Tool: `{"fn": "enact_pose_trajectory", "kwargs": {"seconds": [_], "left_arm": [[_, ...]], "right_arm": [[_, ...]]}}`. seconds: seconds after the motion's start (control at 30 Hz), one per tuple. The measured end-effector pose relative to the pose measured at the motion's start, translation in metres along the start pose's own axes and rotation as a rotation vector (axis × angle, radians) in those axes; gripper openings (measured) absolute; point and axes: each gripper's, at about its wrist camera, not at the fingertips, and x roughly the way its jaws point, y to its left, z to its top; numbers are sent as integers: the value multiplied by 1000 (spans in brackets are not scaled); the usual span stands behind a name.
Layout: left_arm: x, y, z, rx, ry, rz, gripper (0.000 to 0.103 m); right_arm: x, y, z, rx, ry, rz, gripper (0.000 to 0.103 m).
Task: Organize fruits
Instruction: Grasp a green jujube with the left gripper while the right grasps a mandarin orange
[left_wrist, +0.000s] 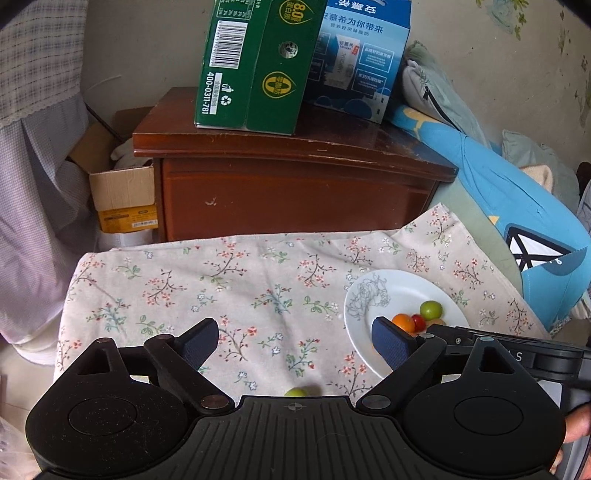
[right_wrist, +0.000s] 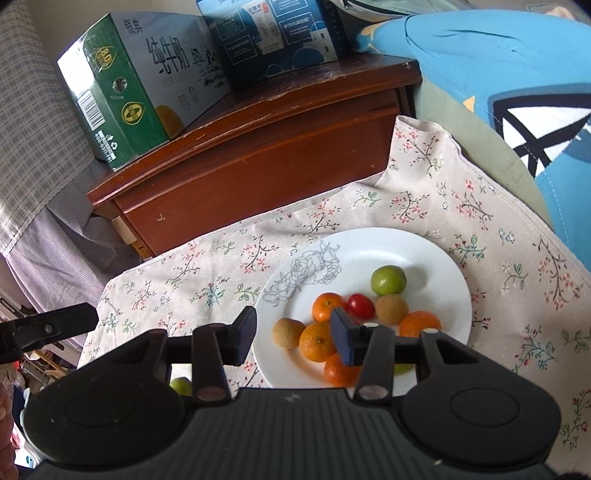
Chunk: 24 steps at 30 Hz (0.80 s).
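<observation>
Soft daylight, sharp ctr, fisheye-warped edges.

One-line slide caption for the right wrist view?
Open right gripper above white plate of fruit; one green fruit remains on floral cloth.

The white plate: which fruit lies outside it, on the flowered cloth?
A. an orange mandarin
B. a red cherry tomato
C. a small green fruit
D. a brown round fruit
C: a small green fruit lies on the flowered cloth, to the left of the white plate and clear of its rim.
</observation>
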Motion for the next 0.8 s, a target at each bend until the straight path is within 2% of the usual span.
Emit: {"fn": "enact_pose_trajectory", "kwargs": {"seconds": [0.23,0.37,0.47,0.6,0.8], "left_arm": [[-4,14,-11,7,28,33,91],[-6,18,-13,38,25,75,91],[-1,23,-16,38,56,103,91],[4,28,-22,34,92,114,91],[4,36,-30,22,103,124,91]], "right_arm": [[-1,18,-30,-6,78,57,46],[7,31,-43,-37,144,114,46],[13,40,-53,-49,190,152,46],[20,47,-65,-69,231,162,46],[27,52,-72,-78,252,174,46]]}}
